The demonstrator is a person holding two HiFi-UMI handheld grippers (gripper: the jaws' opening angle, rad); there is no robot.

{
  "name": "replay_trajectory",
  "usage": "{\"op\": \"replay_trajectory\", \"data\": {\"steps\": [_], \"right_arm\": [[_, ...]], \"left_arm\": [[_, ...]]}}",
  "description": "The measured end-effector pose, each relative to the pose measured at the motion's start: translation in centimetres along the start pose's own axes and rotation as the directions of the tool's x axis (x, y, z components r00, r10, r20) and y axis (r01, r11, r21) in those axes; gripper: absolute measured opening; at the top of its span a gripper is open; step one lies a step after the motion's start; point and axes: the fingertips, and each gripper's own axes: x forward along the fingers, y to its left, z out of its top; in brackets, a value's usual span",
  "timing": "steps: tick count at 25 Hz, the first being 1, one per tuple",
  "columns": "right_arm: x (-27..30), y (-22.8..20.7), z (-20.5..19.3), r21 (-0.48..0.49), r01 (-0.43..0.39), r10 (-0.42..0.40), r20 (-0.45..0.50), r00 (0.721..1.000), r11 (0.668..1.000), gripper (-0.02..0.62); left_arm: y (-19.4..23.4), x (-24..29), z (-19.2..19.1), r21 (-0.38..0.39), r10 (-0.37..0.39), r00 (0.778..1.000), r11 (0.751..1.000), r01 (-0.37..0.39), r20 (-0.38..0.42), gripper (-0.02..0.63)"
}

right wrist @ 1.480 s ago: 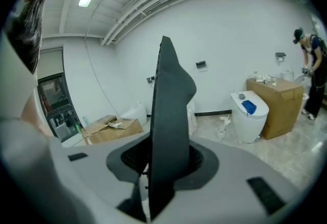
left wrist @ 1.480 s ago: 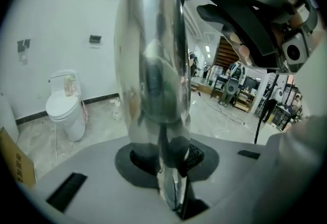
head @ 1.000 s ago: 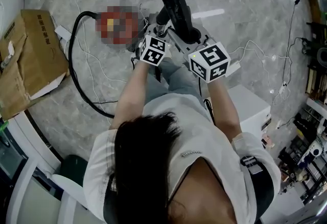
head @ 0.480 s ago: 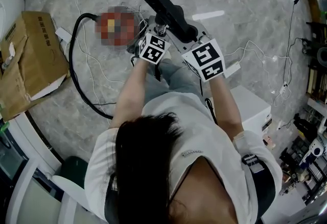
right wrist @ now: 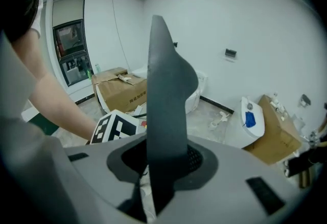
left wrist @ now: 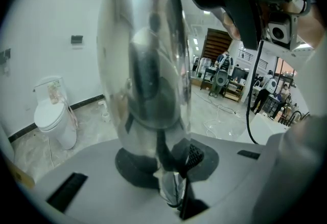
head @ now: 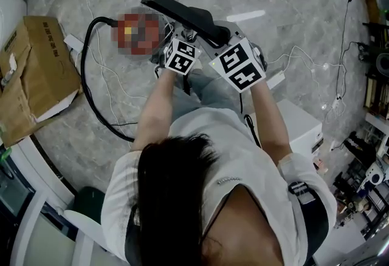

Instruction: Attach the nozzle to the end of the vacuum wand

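1. Fingers (left wrist: 195, 156) of the left gripper (left wrist: 173, 189) pinch the shiny wand (left wrist: 145, 64). Keep that hold firm so the wand does not wobble.
2. Fingers (right wrist: 189, 160) of the right gripper (right wrist: 156, 187) squeeze the black nozzle (right wrist: 166, 105), which sits right at the wand's end, lying crosswise over it.
3. I think the nozzle's neck must line up straight with the wand's end, then get pushed on.
4. A crooked push could jam it, so go slowly and stop if it sticks.
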Motion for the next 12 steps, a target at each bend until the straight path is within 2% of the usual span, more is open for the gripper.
{"op": "replay_trajectory", "data": {"steps": [5,8,12], "right_arm": [[-0.1,0.8,-0.3,0.091,-0.077,0.078,-0.009,0.997,0.993,0.123],[0.1,1.1,-0.4,0.106,-0.124,0.131,-0.055,0.99,0.987,0.12],[0.3,1.4,-0.3,0.1,-0.128,0.136,-0.077,0.988,0.987,0.115]], "left_arm": [[-0.5,-0.5,0.1,0.02,-0.025,1.0,0.999,0.024,0.016,0.069],[-0.4,-0.6,0.0,0.022,-0.025,1.0,0.999,0.025,0.018,0.069],[-0.2,-0.7,0.0,0.018,-0.021,1.0,1.0,0.021,0.02,0.069]]}}
